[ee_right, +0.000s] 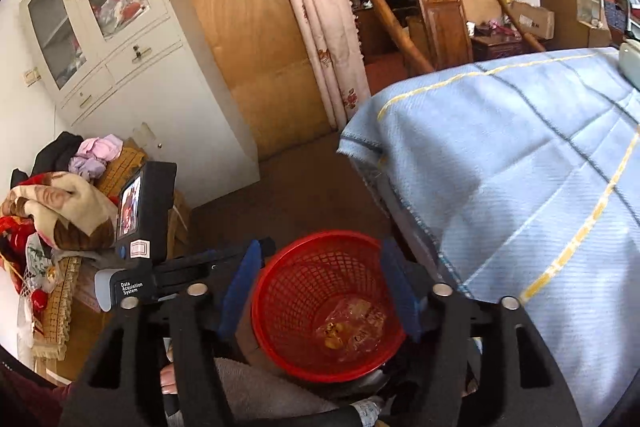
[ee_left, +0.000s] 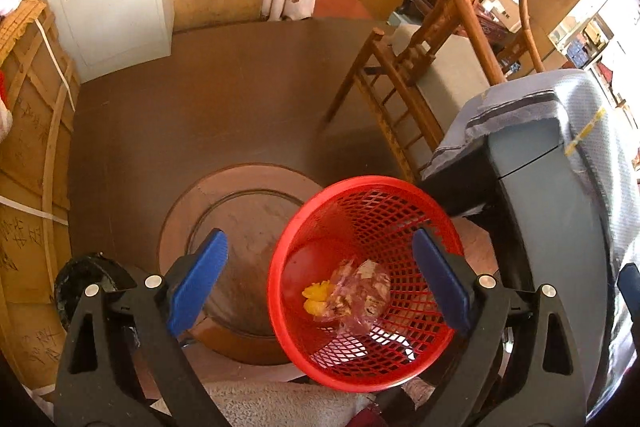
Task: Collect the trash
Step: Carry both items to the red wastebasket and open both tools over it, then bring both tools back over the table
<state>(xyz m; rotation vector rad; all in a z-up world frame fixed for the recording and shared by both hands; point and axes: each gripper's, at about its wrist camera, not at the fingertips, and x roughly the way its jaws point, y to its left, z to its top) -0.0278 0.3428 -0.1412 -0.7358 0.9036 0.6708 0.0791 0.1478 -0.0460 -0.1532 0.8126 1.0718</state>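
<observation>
Both claws, left claw (ee_left: 320,283) and right claw (ee_right: 320,291), stand wide and empty above the red basket (ee_left: 316,367), which sits on the floor beside the bed (ee_right: 520,167). The crumpled wrapper (ee_left: 358,293) lies at the basket bottom. Confirm it has dropped clear of the pads, then lift straight up without catching the rim.

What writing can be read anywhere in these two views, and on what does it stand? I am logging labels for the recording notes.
"Data Acquisition System": white print on the black device at the left of the right wrist view.
Handwritten dark characters on the cardboard boxes at the left of the left wrist view: too distorted to read.
Print on the clear wrapper in the red basket: too small to read.
</observation>
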